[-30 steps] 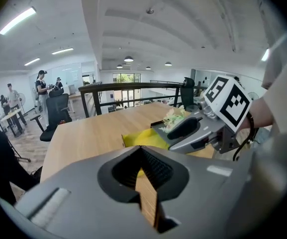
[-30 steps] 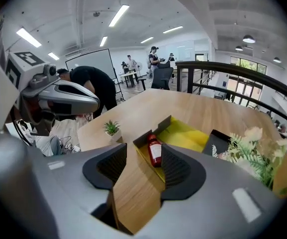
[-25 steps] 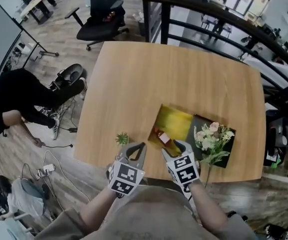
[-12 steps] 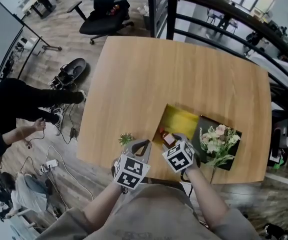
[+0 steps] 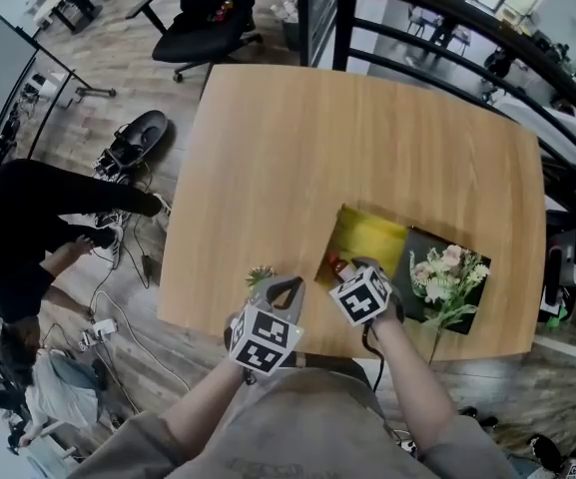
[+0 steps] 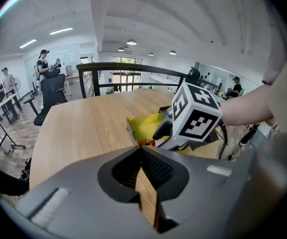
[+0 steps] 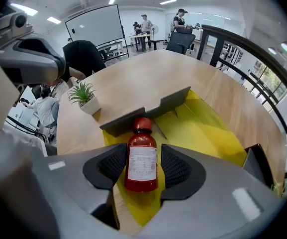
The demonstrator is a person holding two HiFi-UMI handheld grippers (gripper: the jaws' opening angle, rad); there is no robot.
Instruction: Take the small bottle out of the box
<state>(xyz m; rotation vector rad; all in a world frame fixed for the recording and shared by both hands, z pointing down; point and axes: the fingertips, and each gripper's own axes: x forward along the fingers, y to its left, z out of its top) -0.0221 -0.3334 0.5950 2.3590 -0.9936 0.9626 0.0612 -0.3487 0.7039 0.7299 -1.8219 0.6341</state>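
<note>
A small red bottle (image 7: 142, 163) with a white label and red cap lies on the yellow lining of an open box (image 7: 203, 128). In the head view, only its red cap (image 5: 339, 264) peeks out at the box's near-left corner (image 5: 372, 238). My right gripper (image 7: 143, 156) reaches into that corner, jaws shut against the bottle's two sides; the head view shows the right gripper (image 5: 357, 267) over it. My left gripper (image 5: 288, 285) hovers shut and empty at the table's near edge, left of the box. The left gripper (image 6: 139, 151) looks toward the right one.
A small potted plant (image 5: 260, 275) stands just left of the box, close to the left gripper. A bunch of flowers (image 5: 447, 272) lies on a black lid right of the box. The grey box flap (image 7: 148, 108) rises behind the bottle. A person (image 5: 38, 208) crouches on the floor at the left.
My right gripper has moved forward and down into the box's near corner, and the bottle now sits between its jaws. The left gripper has barely shifted.
</note>
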